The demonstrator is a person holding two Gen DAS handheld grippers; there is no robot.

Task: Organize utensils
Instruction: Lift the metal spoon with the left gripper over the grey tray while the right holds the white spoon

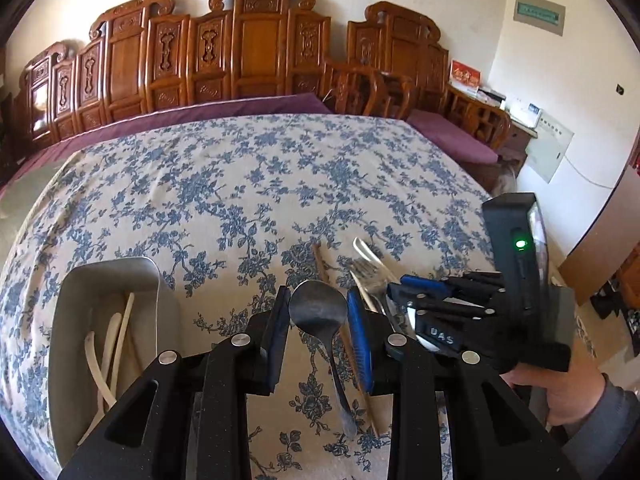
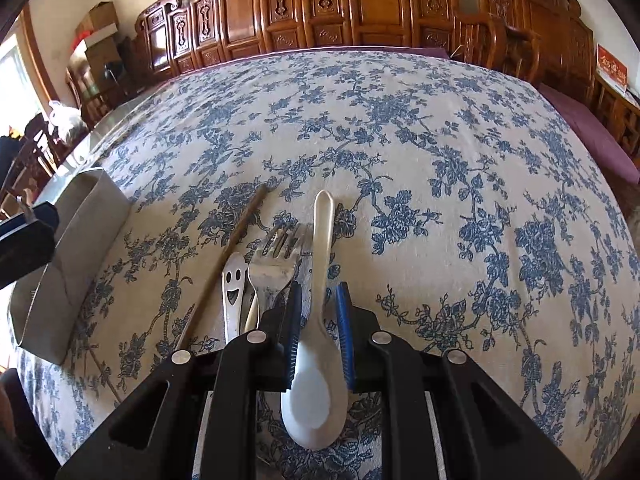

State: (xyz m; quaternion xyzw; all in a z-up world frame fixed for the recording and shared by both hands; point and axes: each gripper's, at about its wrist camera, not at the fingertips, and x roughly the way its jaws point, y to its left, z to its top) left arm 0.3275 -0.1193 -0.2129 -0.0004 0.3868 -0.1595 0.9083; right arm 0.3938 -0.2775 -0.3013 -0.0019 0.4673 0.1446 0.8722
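Left tool (image 1: 319,320): fingers spread wide, nothing gripped. A metal spoon (image 1: 324,328) lies on the floral-clothed bench (image 1: 224,184) between the fingers, bowl ahead at the fingertips, handle running back under the tool; contact with the pads cannot be determined. A brown chopstick (image 1: 320,264) lies just beyond and passes under the right finger. The grey tray (image 1: 108,272) sits to the tool's left, holding pale sticks (image 1: 114,340).

Right tool (image 2: 319,320): fingers set at moderate width on either side of a white ceramic spoon (image 2: 320,320), bowl nearest the tool, handle pointing ahead; whether the pads press it cannot be determined. A fork (image 2: 272,268) and a smiley-faced utensil (image 2: 233,292) lie just left of it.
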